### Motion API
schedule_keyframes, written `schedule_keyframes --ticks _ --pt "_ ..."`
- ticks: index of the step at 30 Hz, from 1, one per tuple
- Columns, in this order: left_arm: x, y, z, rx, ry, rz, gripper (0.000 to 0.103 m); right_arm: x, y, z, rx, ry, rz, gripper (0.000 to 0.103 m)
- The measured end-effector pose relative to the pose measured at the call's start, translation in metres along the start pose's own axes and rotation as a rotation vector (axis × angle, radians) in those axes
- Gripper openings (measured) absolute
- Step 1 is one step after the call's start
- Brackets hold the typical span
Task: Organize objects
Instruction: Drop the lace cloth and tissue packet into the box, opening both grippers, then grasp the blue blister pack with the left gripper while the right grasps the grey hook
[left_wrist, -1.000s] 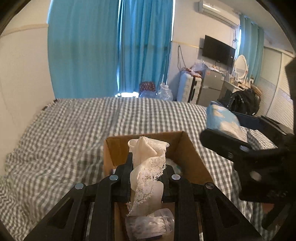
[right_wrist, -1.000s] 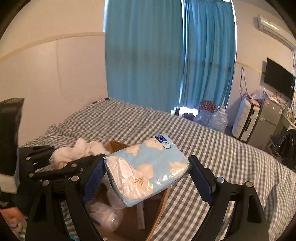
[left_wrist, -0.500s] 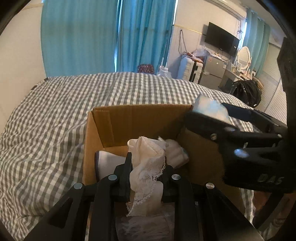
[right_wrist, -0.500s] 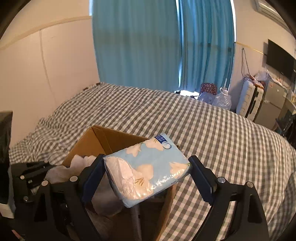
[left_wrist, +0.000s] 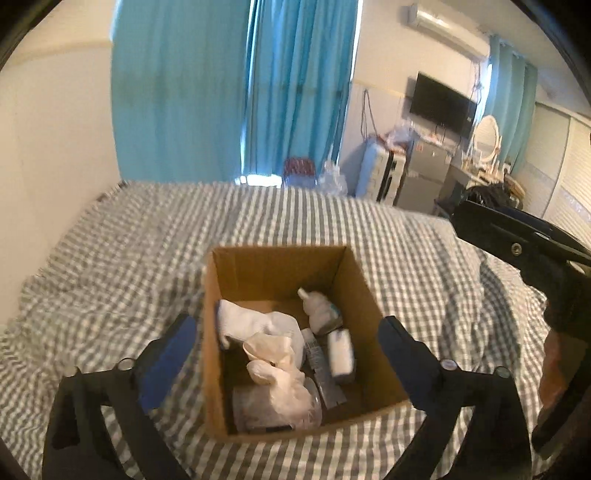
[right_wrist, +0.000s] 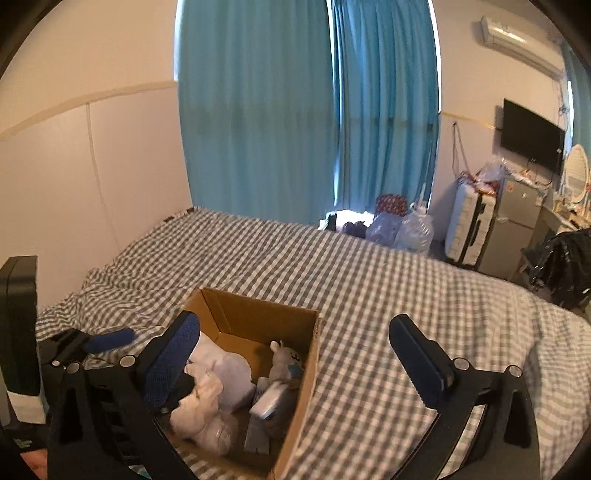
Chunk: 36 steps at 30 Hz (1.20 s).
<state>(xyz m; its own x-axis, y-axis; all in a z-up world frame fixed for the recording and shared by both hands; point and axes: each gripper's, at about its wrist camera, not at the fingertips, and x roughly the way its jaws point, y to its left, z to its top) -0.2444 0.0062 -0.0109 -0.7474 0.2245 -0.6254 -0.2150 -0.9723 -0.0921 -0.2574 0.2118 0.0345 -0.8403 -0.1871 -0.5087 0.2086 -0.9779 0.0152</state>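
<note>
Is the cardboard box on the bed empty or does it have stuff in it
It has things in it. The cardboard box stands open-topped, holding a cream lace cloth, a white pack and other small items.

No text, label, brand name, number or sign can be read in either wrist view; the small packages (left_wrist: 340, 350) lying in the cardboard box (left_wrist: 373, 317) show pale, printed-looking surfaces, but they are too blurred and small to make out any words. The wall-mounted television (right_wrist: 532, 134) has a dark, blank screen; the air conditioner (right_wrist: 517, 35) high on the wall shows no legible marking.
</note>
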Motion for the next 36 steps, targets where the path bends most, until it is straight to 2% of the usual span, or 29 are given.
schedule_keyframes --ticks 4,10,14,17,23,28,33,36 --pt "-0.046 0.001 -0.006 0.011 -0.034 0.027 0.103 -0.058 0.006 0.001 -0.027 -0.039 -0.019 0.103" --pt "-0.110 0.002 -0.025 0.013 -0.102 0.048 0.103 -0.133 0.023 -0.015 -0.082 -0.083 -0.047 0.103" --pt "-0.142 -0.003 -0.052 -0.001 -0.129 0.065 0.103 -0.166 0.035 -0.040 -0.114 -0.074 -0.039 0.103" --pt "-0.151 -0.003 -0.079 -0.025 -0.123 0.078 0.103 -0.178 0.043 -0.065 -0.129 -0.067 -0.028 0.103" --pt "-0.147 0.005 -0.146 -0.061 -0.081 0.193 0.103 -0.164 0.061 -0.137 -0.141 0.031 0.007 0.103" --pt "-0.120 0.016 -0.201 -0.091 -0.017 0.256 0.103 -0.129 0.072 -0.200 -0.148 0.177 0.048 0.103" --pt "-0.097 0.020 -0.224 -0.073 0.038 0.279 0.103 -0.098 0.101 -0.251 -0.255 0.308 0.089 0.103" --pt "-0.088 0.022 -0.231 -0.049 0.054 0.286 0.103 -0.079 0.118 -0.277 -0.306 0.399 0.157 0.103"
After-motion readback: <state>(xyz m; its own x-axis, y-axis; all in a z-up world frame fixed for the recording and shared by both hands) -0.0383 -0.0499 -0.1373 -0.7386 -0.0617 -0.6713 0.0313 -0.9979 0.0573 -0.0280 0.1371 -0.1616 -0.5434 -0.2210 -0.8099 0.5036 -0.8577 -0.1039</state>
